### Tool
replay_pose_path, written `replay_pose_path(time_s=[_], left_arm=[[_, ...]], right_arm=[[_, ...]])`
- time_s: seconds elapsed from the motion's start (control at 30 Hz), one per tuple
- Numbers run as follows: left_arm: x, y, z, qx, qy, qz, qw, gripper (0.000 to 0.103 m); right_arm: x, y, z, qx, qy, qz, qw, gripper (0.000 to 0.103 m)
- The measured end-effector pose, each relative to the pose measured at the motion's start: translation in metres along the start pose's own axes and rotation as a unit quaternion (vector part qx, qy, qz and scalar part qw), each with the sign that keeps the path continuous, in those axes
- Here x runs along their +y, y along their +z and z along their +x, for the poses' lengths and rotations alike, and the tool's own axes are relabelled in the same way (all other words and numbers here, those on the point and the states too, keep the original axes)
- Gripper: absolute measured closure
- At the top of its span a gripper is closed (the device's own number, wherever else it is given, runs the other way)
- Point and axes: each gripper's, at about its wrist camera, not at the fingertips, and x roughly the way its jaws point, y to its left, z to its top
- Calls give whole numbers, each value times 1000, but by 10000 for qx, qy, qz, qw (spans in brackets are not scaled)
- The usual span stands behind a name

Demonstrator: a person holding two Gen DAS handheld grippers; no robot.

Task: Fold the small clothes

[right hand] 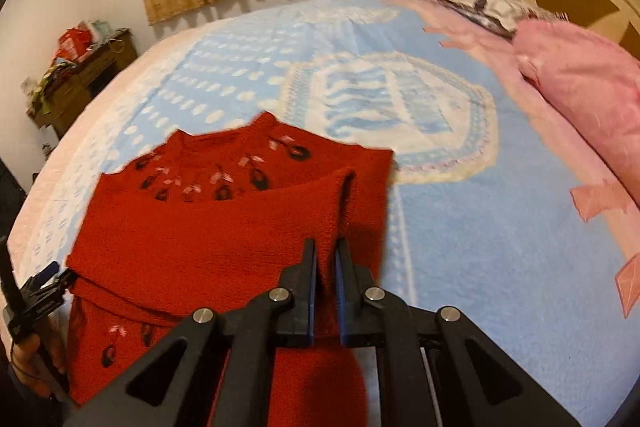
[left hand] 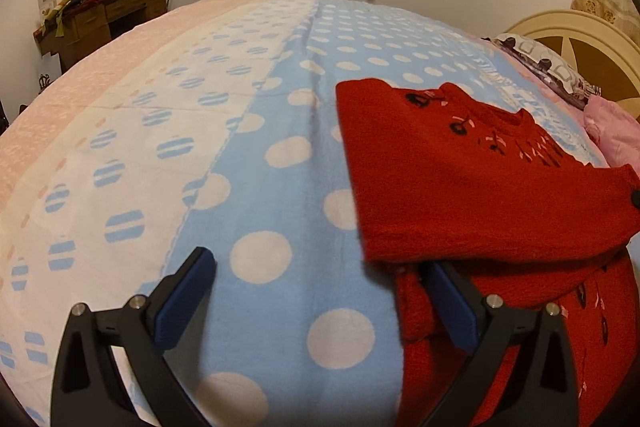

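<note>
Pinching a fold of the red knitted sweater [right hand: 224, 227] in our right gripper [right hand: 325, 259], we keep our left gripper [left hand: 320, 267] spread wide and empty at its edge; the garment lies half-folded on the blue polka-dot blanket [left hand: 280, 187].

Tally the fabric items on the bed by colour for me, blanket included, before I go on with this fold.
Red: 1, the red sweater, partly folded, held by the right gripper.
Blue with white dots: 1, the blanket under it.
Pink: 1, the pink pillow near the headboard.
Black-and-white patterned: 1, a patterned cloth by the headboard.
Total: 4
</note>
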Motion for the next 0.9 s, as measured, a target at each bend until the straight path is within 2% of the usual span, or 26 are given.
replay_pose_path(time_s=[0.1,0.27,0.47,0.63,0.73,0.9], left_arm=[[0,0,0,-2,-2,-2,10000,0],[-1,0,0,-17,5,14,10000,0],[-5,-1,-5,-136,91,199,9997,0],[-10,-5,-27,-403,395,466,9973,0],[-11,-3,-43,-598,397,486,9962,0],[-19,12,-55,-878,522,631,9928,0]], right_arm=[[-11,-7,18,309,7,161,9994,96],[-20,-18,27,429,-101,358,9984,96],[-22,-21,25,397,-101,376,9985,96],[-24,-22,22,384,-42,428,9983,96],[-24,-22,19,339,29,455,9984,93],[-2,-17,-5,-58,-247,45,9997,92]])
